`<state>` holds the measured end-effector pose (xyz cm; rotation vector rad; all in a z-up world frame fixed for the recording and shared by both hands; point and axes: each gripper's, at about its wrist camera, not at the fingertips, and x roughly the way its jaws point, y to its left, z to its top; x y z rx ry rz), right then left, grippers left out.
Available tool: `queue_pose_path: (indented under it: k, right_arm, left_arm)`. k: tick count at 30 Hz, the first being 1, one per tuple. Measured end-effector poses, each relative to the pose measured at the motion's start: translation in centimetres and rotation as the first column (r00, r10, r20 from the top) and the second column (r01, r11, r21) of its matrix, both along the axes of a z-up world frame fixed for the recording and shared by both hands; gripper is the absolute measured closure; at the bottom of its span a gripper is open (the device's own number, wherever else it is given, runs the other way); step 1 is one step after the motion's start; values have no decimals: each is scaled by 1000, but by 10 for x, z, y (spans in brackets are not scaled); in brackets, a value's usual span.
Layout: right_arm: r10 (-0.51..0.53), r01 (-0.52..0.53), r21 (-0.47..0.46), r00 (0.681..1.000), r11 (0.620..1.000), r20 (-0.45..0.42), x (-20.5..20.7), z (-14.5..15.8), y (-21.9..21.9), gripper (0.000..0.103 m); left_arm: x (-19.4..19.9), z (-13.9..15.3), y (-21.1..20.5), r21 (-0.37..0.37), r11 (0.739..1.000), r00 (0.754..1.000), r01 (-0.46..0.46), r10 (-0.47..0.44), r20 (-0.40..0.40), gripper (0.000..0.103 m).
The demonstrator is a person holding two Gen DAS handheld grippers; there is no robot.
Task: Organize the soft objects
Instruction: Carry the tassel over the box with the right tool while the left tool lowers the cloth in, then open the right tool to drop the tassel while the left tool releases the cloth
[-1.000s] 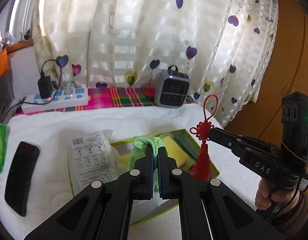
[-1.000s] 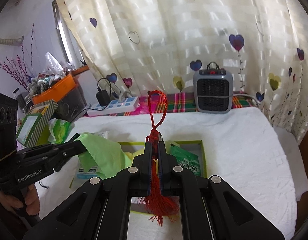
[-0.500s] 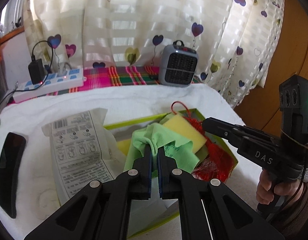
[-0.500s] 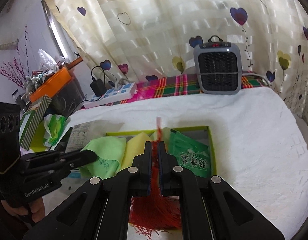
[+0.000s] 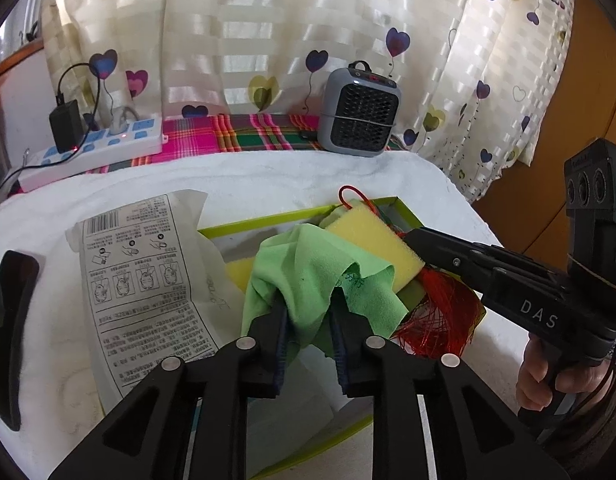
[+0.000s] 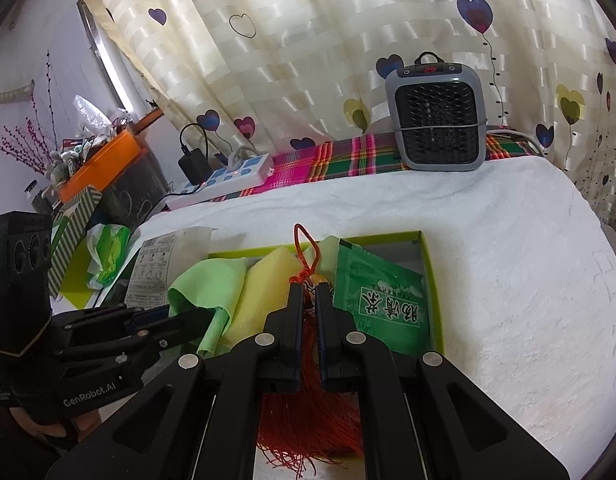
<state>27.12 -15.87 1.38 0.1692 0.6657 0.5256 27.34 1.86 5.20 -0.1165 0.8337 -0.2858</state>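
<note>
A lime-green shallow box (image 5: 244, 224) (image 6: 387, 236) lies on the white towel. Inside it, a green cloth (image 5: 315, 264) (image 6: 212, 280) is draped over a yellow sponge (image 5: 371, 236) (image 6: 268, 280). My left gripper (image 5: 308, 308) (image 6: 204, 316) is low in the box and its jaws are opening. The cloth hangs loosely between and over its tips. My right gripper (image 6: 306, 296) (image 5: 413, 236) is shut on the knot of a red tassel (image 6: 308, 420) (image 5: 439, 312). The tassel's loop rests on the sponge, beside a green tea packet (image 6: 379, 296).
A white printed packet (image 5: 140, 272) leans on the box's left side, with a black flat object (image 5: 8, 320) further left. A grey heater (image 5: 361, 112) and a power strip (image 5: 92, 152) stand at the back. A green bag (image 6: 108, 252) and an orange bin (image 6: 104, 164) sit far left.
Both grippers came down into the box. The left jaws parted and the green cloth sagged onto the sponge. The tassel, hanging in the air before, now lies in the box.
</note>
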Motion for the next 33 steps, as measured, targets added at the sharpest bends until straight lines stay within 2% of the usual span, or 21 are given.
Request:
queue_pose_path:
  k: [7,11,14,19,23,25,28,33]
  right_arm:
    - [-11,11,0,1000,1000,2,-4,3,-1,96]
    - [-30,30,-8,999,1000,15,-11,7,-2,92]
    - [-41,42,-32,998,999,43,-20,12,-1,89]
    - [-47,50,-41,996,998,74,-36,17,-2,64]
    - [-45,51,-62,994,997,98,-53,19,0,58]
    - [-48,55,-68,994,996,102,-60,19,0,52]
    - [-43,53,-92,993,994,111,-69,16,2,52]
    - [-40,51,-91,993,995,114,-82,14,1,52]
  left_arm:
    - [-6,2,-2,3,1000,1000,1,-1,4,66]
    - [-14,6,-6,36,999,1000,-3,2,29,55]
    - [-20,8,-8,44,999,999,-10,8,37,55]
    - [-38,12,-10,74,996,998,-42,38,56,54]
    - [-57,16,-6,87,991,993,-101,94,78,54]
    - [-65,17,-4,88,989,990,-121,114,81,54]
    - [-76,18,-6,116,984,988,-134,124,94,54]
    - [-89,18,-3,90,985,987,-146,139,79,54]
